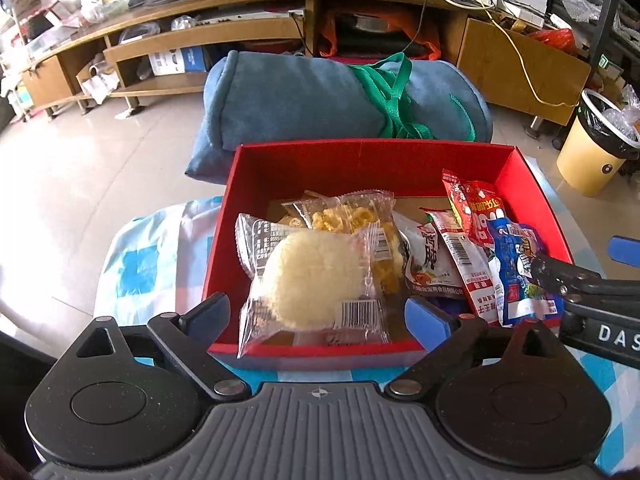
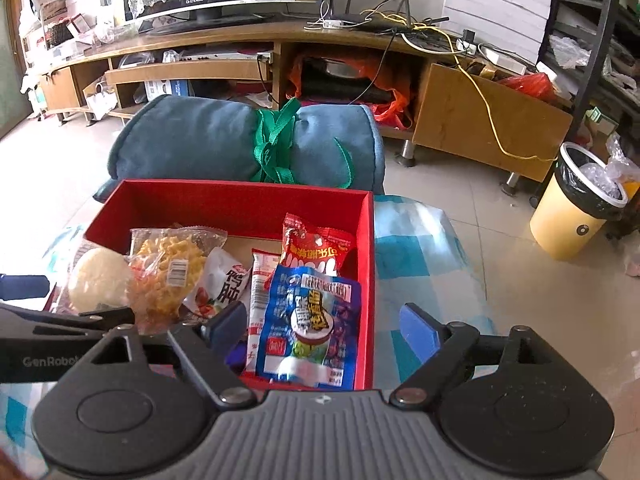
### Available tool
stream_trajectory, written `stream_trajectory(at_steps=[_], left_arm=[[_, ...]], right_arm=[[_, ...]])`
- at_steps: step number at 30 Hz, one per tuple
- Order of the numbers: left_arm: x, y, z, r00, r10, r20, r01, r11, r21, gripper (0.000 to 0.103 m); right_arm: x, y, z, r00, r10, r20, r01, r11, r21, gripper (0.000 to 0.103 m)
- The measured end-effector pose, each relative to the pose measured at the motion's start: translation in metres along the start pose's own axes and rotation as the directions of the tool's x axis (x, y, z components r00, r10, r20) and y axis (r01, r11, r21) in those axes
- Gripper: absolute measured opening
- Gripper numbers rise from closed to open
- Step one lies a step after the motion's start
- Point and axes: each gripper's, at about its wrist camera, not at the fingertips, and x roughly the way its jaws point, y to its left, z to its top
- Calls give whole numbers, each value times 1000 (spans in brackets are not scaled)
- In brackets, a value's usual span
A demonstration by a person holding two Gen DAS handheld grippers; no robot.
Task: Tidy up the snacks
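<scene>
A red box [image 1: 372, 156] sits on a blue-checked cloth [image 2: 416, 252], holding snack packets: a white rice cake [image 1: 312, 280] at 9 o'clock, a blue packet [image 2: 308, 328] at 3 o'clock. The left gripper [image 1: 318, 312] spreads wide at the rice cake's near end, gripping nothing. The right gripper [image 2: 322, 330] also gapes around the blue packet and the box's right wall. A blue cushion [image 1: 300, 96] lies at 12 o'clock.

Left hand-held gripper [image 1: 318, 316] and right hand-held gripper [image 2: 322, 326] both level, side by side, fingers spread wide apart, nothing gripped between them.
</scene>
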Motion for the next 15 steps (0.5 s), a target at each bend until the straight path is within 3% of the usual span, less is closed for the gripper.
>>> stream_trajectory(at_steps=[15], left_arm=[[-20, 4, -26, 999, -40, 0, 40, 999, -8, 98]], right_arm=[[-39, -1, -34, 1000, 16, 2, -16, 999, 45, 82]])
